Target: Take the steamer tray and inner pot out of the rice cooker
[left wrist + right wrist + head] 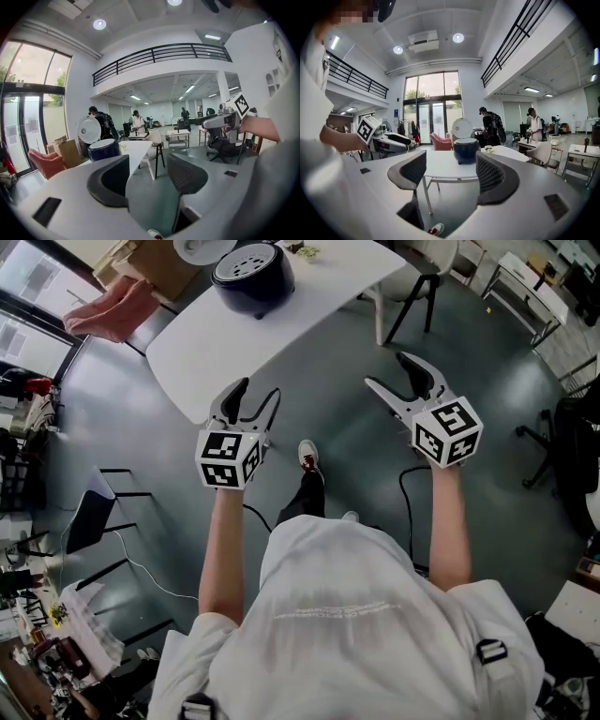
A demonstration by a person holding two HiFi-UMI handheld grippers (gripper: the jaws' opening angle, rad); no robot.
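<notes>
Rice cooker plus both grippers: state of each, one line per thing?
rice cooker: standing on the white table, open
lid: swung up, upright behind the body
steamer tray: still seated in the cooker's top
inner pot: hidden under the tray, cannot tell
left gripper: open, nothing between the jaws
right gripper: open, nothing between the jaws
</notes>
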